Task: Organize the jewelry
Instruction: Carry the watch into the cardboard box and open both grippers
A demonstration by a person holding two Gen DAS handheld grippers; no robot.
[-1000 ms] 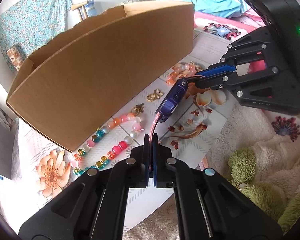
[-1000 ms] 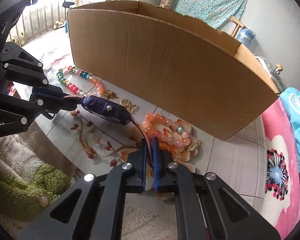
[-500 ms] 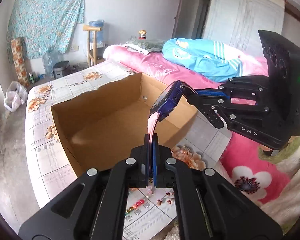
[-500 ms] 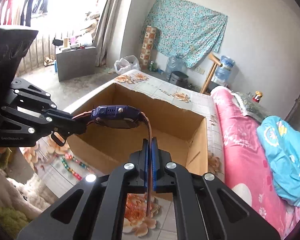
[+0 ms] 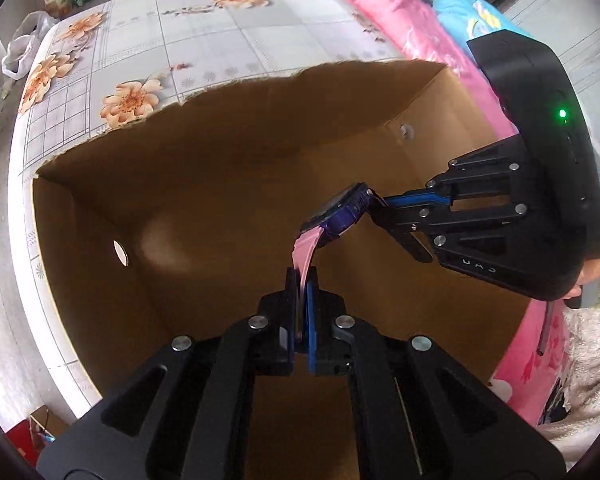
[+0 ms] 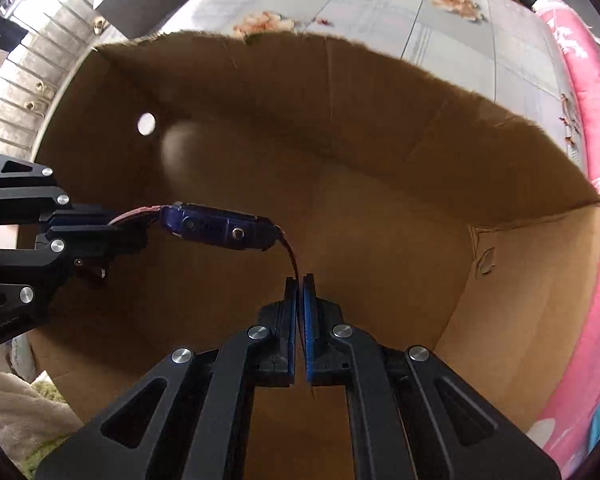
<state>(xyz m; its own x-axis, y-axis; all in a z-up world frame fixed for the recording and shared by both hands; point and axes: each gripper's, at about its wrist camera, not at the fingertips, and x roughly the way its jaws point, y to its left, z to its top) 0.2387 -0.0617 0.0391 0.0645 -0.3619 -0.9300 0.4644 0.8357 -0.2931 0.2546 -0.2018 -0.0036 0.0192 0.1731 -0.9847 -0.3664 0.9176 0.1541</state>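
A blue watch [image 5: 342, 210] with soft pink straps hangs between 2 grippers over an open cardboard box [image 5: 204, 184]. The left gripper [image 5: 301, 280] and right gripper [image 6: 299, 284] each pinch 1 strap end, jaws nearly closed. It looks light and floppy, best held by the straps.

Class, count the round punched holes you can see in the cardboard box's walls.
2: one open hole in the left wall, and one with its cardboard plug still in place, near the far right corner. The grippers may hide others.
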